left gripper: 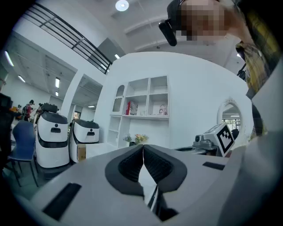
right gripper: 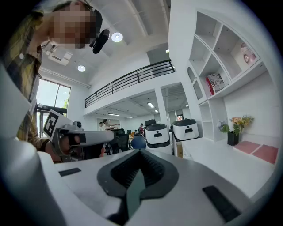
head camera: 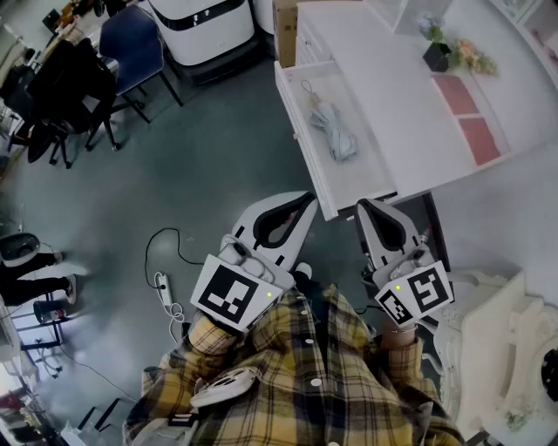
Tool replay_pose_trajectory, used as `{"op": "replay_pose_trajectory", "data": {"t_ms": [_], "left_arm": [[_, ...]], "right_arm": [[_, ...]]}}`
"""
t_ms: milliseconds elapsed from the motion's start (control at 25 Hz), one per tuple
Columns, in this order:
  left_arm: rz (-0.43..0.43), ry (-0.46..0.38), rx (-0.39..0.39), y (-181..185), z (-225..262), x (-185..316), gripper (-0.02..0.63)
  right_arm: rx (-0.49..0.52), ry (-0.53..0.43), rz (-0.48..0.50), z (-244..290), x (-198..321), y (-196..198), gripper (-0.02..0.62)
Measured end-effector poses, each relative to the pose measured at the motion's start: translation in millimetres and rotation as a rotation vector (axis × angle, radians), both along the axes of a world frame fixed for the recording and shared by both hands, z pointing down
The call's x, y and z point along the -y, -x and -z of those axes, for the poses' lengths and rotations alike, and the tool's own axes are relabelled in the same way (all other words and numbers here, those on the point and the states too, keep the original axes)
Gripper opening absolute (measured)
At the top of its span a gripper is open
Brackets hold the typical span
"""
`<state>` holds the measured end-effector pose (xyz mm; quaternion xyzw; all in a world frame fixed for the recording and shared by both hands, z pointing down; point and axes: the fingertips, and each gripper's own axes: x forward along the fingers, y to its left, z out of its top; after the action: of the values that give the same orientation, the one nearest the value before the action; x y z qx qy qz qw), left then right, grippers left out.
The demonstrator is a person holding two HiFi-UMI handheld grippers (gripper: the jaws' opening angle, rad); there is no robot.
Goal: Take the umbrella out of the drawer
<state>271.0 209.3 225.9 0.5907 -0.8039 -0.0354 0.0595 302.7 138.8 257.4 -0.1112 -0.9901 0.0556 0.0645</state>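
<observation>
In the head view, a folded pale grey umbrella (head camera: 334, 131) with a wrist strap lies inside the open white drawer (head camera: 294, 111), which is pulled out from the white desk (head camera: 392, 78). Both grippers hover level just short of the drawer's near end. My left gripper (head camera: 307, 200) is shut and empty; in the left gripper view its pads (left gripper: 132, 165) meet at my left gripper's tip (left gripper: 143, 148). My right gripper (head camera: 364, 207) is also shut on nothing, its jaws closed together at my right gripper's tip (right gripper: 140, 152). The umbrella shows in neither gripper view.
On the desk stand a flower pot (head camera: 438, 54) and two pink mats (head camera: 469, 118). White service robots (head camera: 205, 26), a cardboard box (head camera: 284, 26) and a blue chair (head camera: 131, 42) lie beyond. A power strip with cable (head camera: 162, 292) lies on the grey floor. White ornate furniture (head camera: 497, 340) stands at the right.
</observation>
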Motion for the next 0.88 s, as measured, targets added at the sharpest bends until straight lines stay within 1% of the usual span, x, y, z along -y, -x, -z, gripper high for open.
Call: {"op": "replay_pose_trajectory", "data": {"t_ms": [160, 360, 560, 880], "left_arm": [[0.003, -0.003, 0.01, -3.2, 1.9, 0.1, 0.023], [0.033, 0.001, 0.006, -5.8, -1.0, -1.9, 0.021], [0.067, 0.004, -0.001, -9.8, -4.5, -7.6, 0.022], [0.103, 0.002, 0.008, 1.2, -4.3, -15.7, 0.022]], "right_arm": [[0.004, 0.009, 0.001, 0.5, 0.3, -2.7, 0.017], [0.004, 0.016, 0.014, -3.0, 1.8, -4.8, 0.017], [0.0, 0.03, 0.049, -6.2, -3.1, -6.1, 0.017], [0.007, 0.05, 0.094, -6.2, -11.4, 5.1, 0.017]]}}
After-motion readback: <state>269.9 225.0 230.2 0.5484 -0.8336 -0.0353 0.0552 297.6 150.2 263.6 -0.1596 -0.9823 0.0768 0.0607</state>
